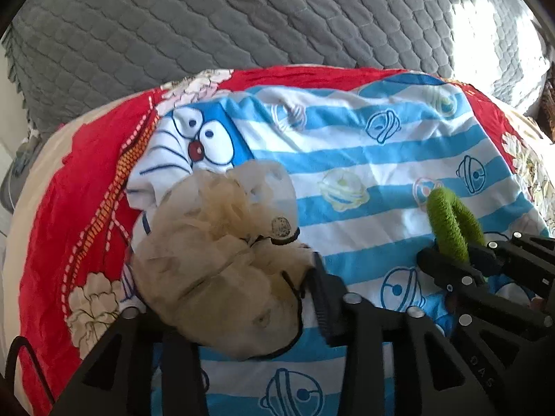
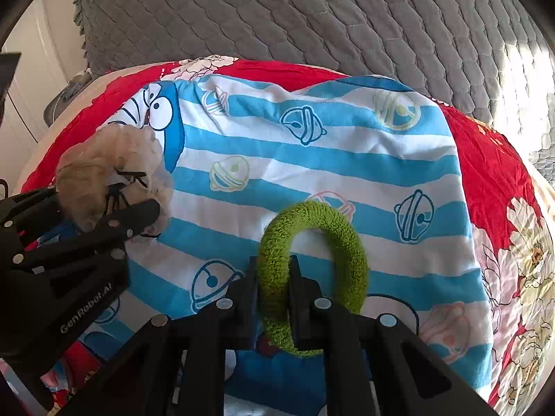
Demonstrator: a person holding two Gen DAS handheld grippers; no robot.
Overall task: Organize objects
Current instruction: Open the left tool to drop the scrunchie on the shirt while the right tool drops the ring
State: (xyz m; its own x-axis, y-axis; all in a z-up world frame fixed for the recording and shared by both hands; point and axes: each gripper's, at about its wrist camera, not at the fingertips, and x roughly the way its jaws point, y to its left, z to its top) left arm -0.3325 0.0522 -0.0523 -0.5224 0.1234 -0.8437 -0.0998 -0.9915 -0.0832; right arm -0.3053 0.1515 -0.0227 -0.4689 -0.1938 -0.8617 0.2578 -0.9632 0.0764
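My left gripper [image 1: 242,312] is shut on a beige gauzy scrunchie [image 1: 222,260] with a black trim, held just above the blue-and-white striped cartoon cloth [image 1: 364,159]. In the right wrist view the same scrunchie [image 2: 104,173] and left gripper [image 2: 114,222] show at the left. My right gripper [image 2: 275,277] is shut on a fuzzy green hair ring [image 2: 333,239], pinching its left side so the ring stands upright over the cloth [image 2: 312,145]. The green ring [image 1: 447,222] and right gripper [image 1: 451,260] also show at the right of the left wrist view.
The striped cloth lies over a red floral quilt [image 1: 86,190] on a bed. A grey quilted cover [image 1: 242,17] rises behind it. Bright sunlight falls on the far right [image 2: 520,79].
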